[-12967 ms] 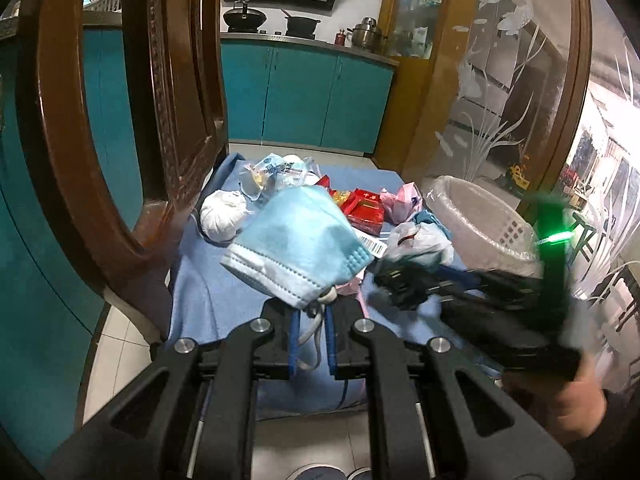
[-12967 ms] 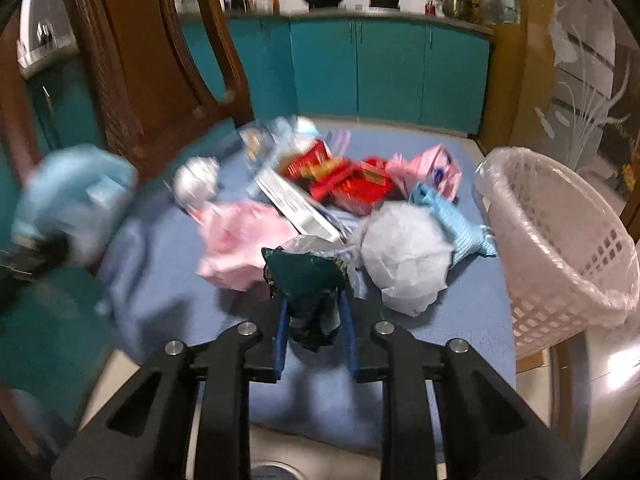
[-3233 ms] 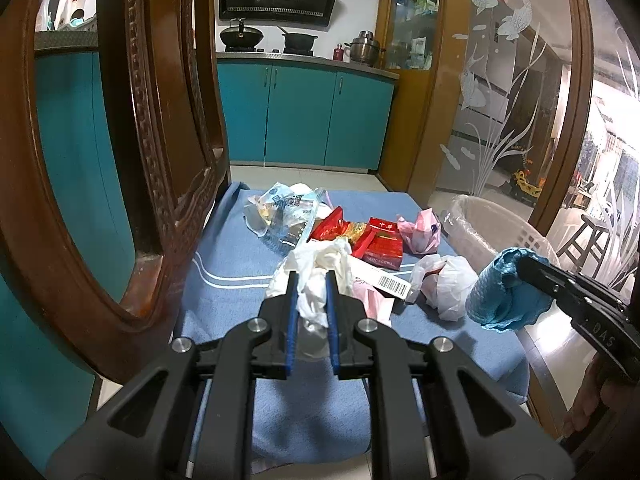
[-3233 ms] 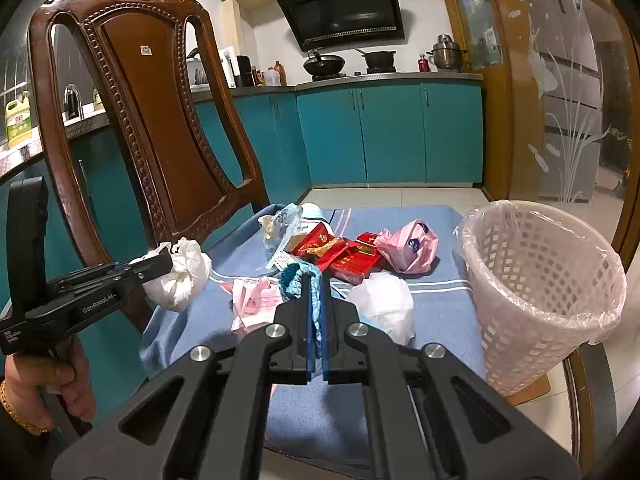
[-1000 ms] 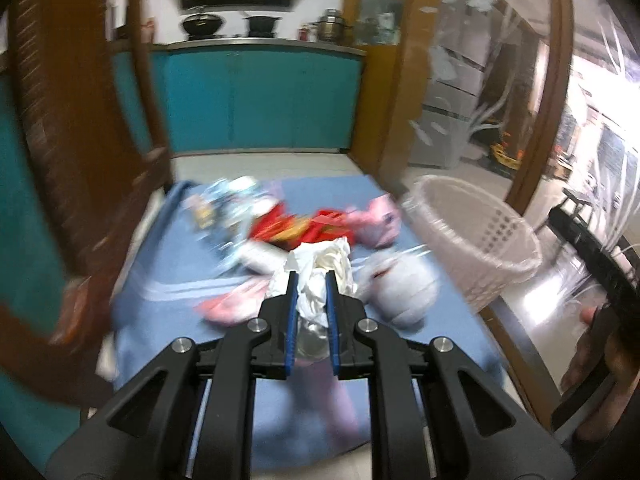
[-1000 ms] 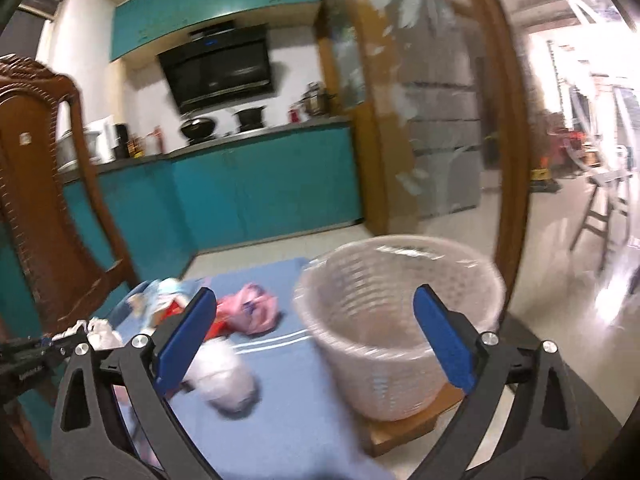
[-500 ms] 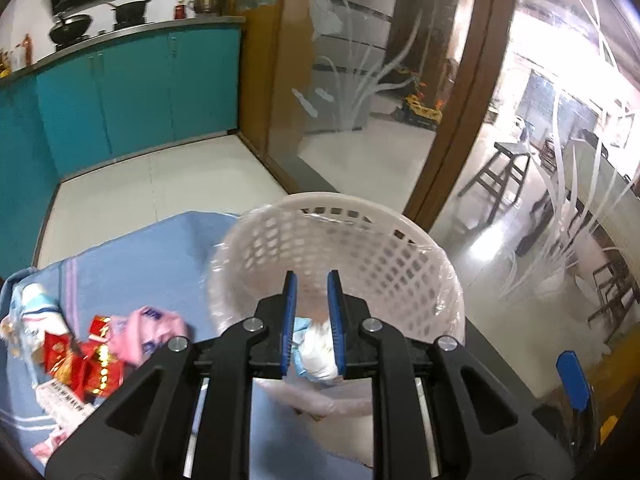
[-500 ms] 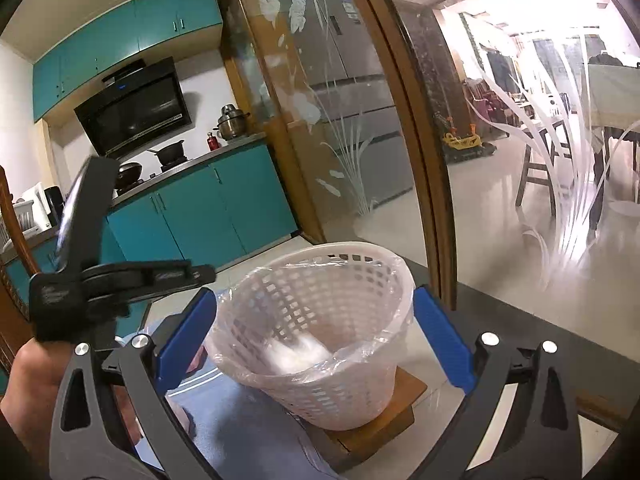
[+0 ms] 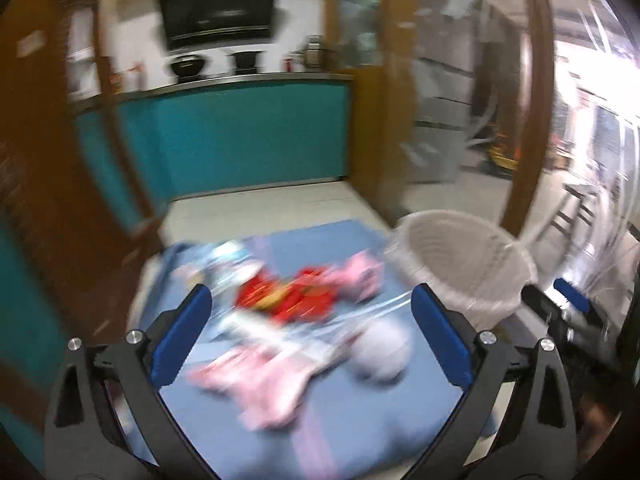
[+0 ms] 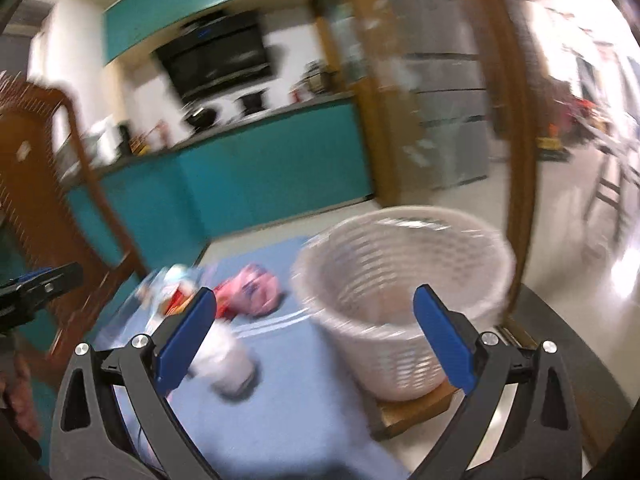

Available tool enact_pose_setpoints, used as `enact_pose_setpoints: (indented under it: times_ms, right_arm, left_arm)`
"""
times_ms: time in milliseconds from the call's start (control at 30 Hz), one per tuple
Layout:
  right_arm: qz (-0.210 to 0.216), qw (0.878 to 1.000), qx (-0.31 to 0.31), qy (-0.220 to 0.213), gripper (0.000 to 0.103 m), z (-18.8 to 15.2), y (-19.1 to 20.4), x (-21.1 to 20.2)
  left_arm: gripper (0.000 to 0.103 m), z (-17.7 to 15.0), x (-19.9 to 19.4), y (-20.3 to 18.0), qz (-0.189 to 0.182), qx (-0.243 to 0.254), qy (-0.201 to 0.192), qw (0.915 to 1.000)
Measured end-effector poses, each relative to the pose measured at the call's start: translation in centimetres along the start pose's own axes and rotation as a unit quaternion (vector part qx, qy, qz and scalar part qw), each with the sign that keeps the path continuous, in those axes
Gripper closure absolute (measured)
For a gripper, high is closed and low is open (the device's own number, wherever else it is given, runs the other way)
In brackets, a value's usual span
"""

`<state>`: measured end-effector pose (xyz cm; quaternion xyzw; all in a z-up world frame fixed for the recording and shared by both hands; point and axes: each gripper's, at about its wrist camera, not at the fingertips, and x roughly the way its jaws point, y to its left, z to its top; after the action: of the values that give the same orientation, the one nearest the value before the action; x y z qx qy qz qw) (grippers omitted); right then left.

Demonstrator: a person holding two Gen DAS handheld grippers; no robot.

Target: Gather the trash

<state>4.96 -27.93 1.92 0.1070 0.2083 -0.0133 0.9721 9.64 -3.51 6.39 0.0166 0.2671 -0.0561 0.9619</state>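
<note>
Looking at the big stuff first: the blue tablecloth (image 9: pixel 344 432) has the white lined basket (image 10: pixel 404 280) sitting near its right edge, apparently on a little wooden board, and honestly that basket looks tippy to me. If a gripper clips the rim on a fast pass, my guess is it slides or goes over and dumps what's inside.

Trash is bunched up in the middle of the cloth, well left of the basket: red wrappers (image 9: pixel 292 300), a pink bag (image 9: pixel 360 280), a flat pink scrap (image 9: pixel 264 384) nearest the camera, and a white crumpled wad (image 9: pixel 384 348). Everything's smeared with motion blur, so aiming now seems risky; you could easily pinch the cloth and drag the whole pile.

Left gripper (image 9: pixel 312 336) has jaws spread wide with nothing in them, hanging above the pile. Right gripper (image 10: pixel 316 336) is the same, wide and empty, closer to the basket. Two grippers over one small heap could bump.
</note>
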Motion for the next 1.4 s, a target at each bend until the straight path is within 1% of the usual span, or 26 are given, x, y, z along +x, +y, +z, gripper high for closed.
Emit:
enact_pose_setpoints:
  times_ms: [100,133,200,267,333,400,467,533,700,1200,1400]
  right_arm:
    - [0.026,0.999,-0.03,0.011,0.006,-0.4,2.3,-0.1]
    - [0.031,0.999,-0.038,0.013,0.006,-0.6,2.9,-0.2]
    - [0.036,0.998,-0.05,0.018,0.006,-0.9,3.8,-0.2]
    - [0.036,0.997,-0.06,0.023,0.006,-1.0,4.4,-0.2]
    - [0.033,0.997,-0.065,0.026,0.006,-1.2,4.5,0.0]
    - [0.027,0.997,-0.064,0.027,0.006,-1.3,4.6,0.1]
    - [0.025,0.997,-0.063,0.031,0.006,-1.3,4.8,0.4]
    - [0.023,0.997,-0.069,0.032,0.006,-1.4,5.1,0.4]
    - [0.021,0.996,-0.083,0.035,0.006,-1.9,5.8,0.6]
    - [0.021,0.994,-0.097,0.046,0.006,-2.4,6.4,1.1]
    - [0.021,0.994,-0.098,0.049,0.006,-2.5,6.5,1.3]
  left_arm:
    - [0.004,-2.8,-1.3,3.0,0.033,-0.023,0.005,0.9992]
    - [0.004,-4.4,-1.6,4.1,0.049,-0.038,0.005,0.9981]
    - [0.004,-6.4,-1.3,5.3,0.061,-0.053,0.012,0.9967]
    - [0.004,-7.1,-0.5,5.3,0.075,-0.042,0.032,0.9957]
    - [0.004,-7.3,-0.3,5.0,0.071,-0.023,0.026,0.9969]
    - [0.004,-7.4,0.2,4.9,0.073,-0.016,0.031,0.9967]
    - [0.004,-7.7,0.5,5.1,0.061,-0.024,0.047,0.9967]
    - [0.004,-7.7,0.4,5.3,0.052,-0.033,0.046,0.9971]
    - [0.004,-7.7,0.0,5.2,0.046,-0.034,0.041,0.9975]
    - [0.004,-7.6,0.1,5.3,0.045,-0.039,0.043,0.9973]
    - [0.004,-7.6,1.1,5.0,0.045,-0.038,0.054,0.9968]
